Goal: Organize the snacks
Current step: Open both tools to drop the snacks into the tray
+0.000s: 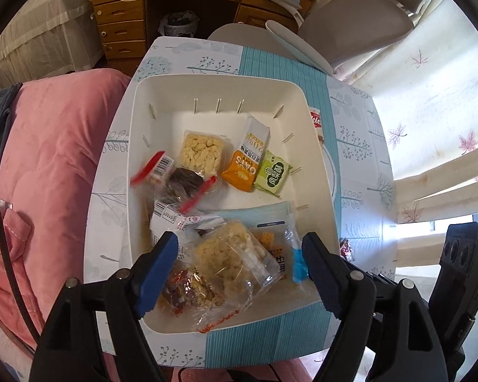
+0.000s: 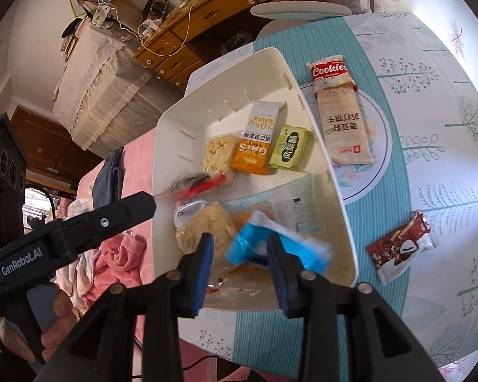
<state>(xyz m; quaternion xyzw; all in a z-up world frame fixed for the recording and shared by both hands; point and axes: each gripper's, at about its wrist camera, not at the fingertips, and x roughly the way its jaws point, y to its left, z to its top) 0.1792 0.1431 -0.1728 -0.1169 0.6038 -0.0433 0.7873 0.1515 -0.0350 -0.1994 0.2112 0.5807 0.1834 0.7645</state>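
Snacks in small wrappers fill a white plastic bin (image 1: 149, 95) that sits on a table (image 1: 360, 121) with a blue and white leaf-print cover. Inside the bin lie one orange oat bar (image 1: 248, 156) marked with a large percent figure, one green packet (image 1: 272, 175) just beside it, and one clear pack of pale puffed rice (image 1: 202, 152) on the bar's other side. Nearer the camera are a second clear puffed-rice pack (image 1: 235, 254), one red-ended clear packet (image 1: 175, 175) that is blurred, and one reddish nut bar (image 1: 188, 289). More wrappers lie underneath, too jumbled to count.

Outside the bin, the right wrist view shows three snacks on the table: one red cookies packet (image 2: 329, 70), one long beige cracker sleeve (image 2: 347, 127) overlapping it, and one dark brown chocolate-cake packet (image 2: 401, 248) well apart from both.

The left gripper (image 1: 239, 254) hangs over the near end of the bin with its blue pads spread wide; the second puffed-rice pack lies between them below, touched by neither. The right gripper (image 2: 240, 254) has its pads partly apart, and a blue wrapper (image 2: 255, 238), blurred, sits between them; whether the pads press on it cannot be told.
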